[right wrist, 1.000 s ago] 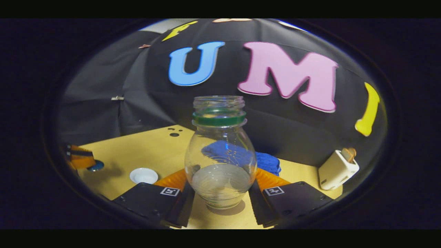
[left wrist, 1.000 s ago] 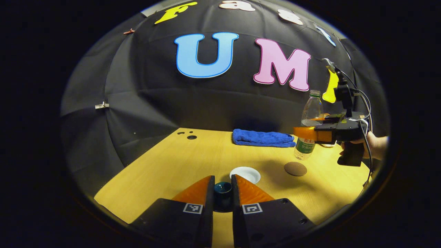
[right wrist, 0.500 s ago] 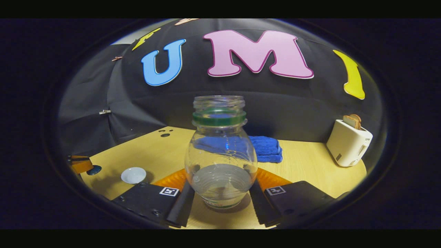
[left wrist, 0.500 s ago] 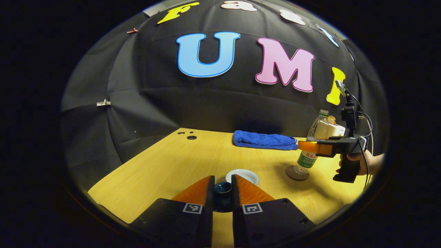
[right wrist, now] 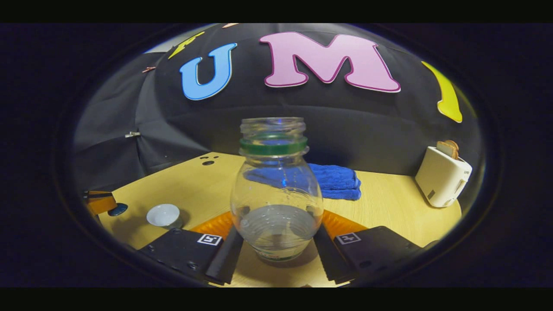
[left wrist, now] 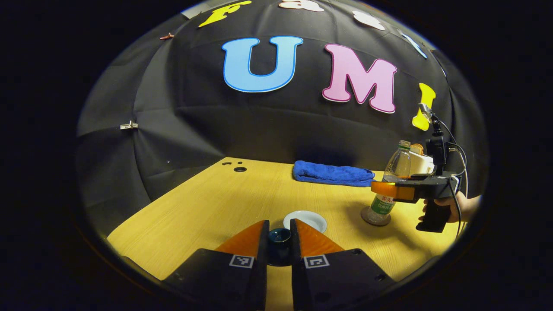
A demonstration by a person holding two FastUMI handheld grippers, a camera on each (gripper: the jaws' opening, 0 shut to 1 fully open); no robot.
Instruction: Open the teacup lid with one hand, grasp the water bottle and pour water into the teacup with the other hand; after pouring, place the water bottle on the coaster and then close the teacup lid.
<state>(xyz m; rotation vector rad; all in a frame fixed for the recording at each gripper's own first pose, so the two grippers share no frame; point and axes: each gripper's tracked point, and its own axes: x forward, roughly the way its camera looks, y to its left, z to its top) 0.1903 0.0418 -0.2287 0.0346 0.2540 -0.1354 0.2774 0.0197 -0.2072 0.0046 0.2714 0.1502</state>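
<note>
Broadly, the wooden table (left wrist: 224, 203) carries everything, with a folded blue towel (left wrist: 332, 174) at its back edge and a white toaster (right wrist: 443, 176) holding a slice of bread at the far right. Next in size, the water bottle (right wrist: 276, 190), uncapped and part full, stands upright on the round coaster (left wrist: 376, 220), and the right gripper (right wrist: 276, 242) has both orange fingers pressed against its sides, a hand (left wrist: 453, 203) holding the gripper's handle. Nearer the middle sits the white teacup (left wrist: 305, 220), open, well apart from the bottle. Smallest of all, the dark blue lid (left wrist: 279, 236) is clamped between the narrowly spaced fingers of the left gripper (left wrist: 279, 242), held just in front of the cup.
</note>
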